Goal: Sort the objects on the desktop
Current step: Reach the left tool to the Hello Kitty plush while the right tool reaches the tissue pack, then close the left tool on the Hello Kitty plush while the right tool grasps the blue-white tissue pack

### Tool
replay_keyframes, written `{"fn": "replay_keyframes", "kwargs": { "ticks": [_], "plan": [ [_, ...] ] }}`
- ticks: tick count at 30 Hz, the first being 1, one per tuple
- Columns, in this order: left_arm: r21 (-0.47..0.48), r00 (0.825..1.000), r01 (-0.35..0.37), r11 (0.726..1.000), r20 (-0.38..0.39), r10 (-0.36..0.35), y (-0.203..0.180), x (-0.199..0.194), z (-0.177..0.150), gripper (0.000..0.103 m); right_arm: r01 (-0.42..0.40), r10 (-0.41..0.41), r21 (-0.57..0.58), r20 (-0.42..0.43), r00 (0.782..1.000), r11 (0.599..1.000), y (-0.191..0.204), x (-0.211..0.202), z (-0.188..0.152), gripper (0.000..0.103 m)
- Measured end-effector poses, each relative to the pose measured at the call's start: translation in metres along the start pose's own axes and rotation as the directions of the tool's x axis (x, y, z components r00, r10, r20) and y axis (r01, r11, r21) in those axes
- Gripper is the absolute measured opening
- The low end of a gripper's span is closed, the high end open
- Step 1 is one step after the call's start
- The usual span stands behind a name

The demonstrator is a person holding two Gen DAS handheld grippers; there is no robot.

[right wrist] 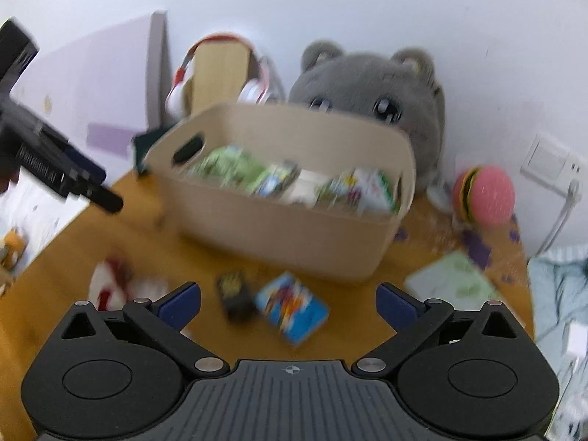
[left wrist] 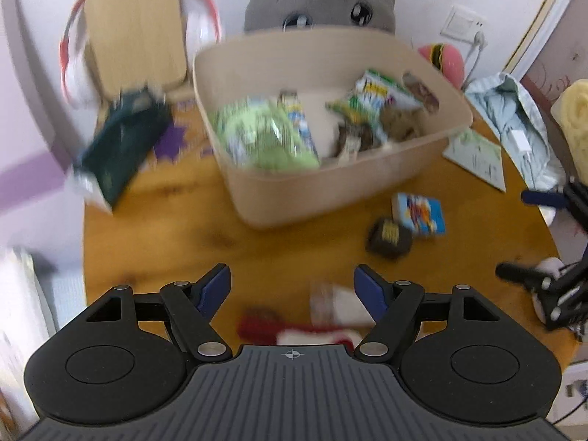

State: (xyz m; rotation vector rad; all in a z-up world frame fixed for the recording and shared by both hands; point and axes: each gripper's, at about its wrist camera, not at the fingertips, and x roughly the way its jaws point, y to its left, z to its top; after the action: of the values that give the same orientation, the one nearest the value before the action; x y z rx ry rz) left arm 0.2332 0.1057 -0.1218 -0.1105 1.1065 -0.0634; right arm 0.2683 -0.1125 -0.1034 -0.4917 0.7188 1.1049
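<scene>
A red-and-white packet [left wrist: 312, 325] is being framed between the wide-spread fingers of the left gripper [left wrist: 293, 290] on the bench [left wrist: 154, 220] — probably light, crinkly, best pinched mid-body. The right gripper [right wrist: 288, 303] — equally wide, empty — is being held over the blue box [right wrist: 292, 310] near the bin [right wrist: 294, 231].

A bin [left wrist: 330, 191] of snack packets [left wrist: 264, 136] sits mid-bench [left wrist: 176, 220], a plush toy [left wrist: 319, 0] behind it, a small box [left wrist: 419, 213] and a wrapped snack [left wrist: 389, 237] in front, headphones [left wrist: 77, 36] at rear left.

left claw [left wrist: 292, 286] gapes above red-white packet [left wrist: 294, 330]; beige bin [left wrist: 330, 187] beyond.
</scene>
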Motion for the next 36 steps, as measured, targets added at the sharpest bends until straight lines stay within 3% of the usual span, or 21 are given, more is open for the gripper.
{"fn": "replay_keyframes", "kwargs": {
  "ticks": [4,12,24,36],
  "plan": [
    [0.004,1.0,0.004,1.0,-0.025,-0.004,-0.006,0.005,-0.019,0.075,-0.029,0.029,-0.008,-0.06,0.998,1.0,0.015,-0.003,-0.031,0.103],
    [0.172,0.999,-0.014,0.985,-0.046,0.022,-0.024,0.025,-0.047,0.075,-0.125,0.118,-0.047,-0.131,0.984,0.991,0.051,-0.003,-0.068,0.103],
    [-0.028,0.997,-0.038,0.999,-0.062,0.036,-0.017,0.027,-0.071,0.075,-0.168,0.149,-0.09,-0.193,0.97,0.982,0.075,0.014,-0.084,0.103],
    [0.05,0.996,-0.025,0.998,-0.085,0.029,-0.027,0.054,-0.068,0.075,-0.203,0.163,-0.132,-0.261,0.951,0.97,0.082,0.039,-0.086,0.103]
  ]
}}
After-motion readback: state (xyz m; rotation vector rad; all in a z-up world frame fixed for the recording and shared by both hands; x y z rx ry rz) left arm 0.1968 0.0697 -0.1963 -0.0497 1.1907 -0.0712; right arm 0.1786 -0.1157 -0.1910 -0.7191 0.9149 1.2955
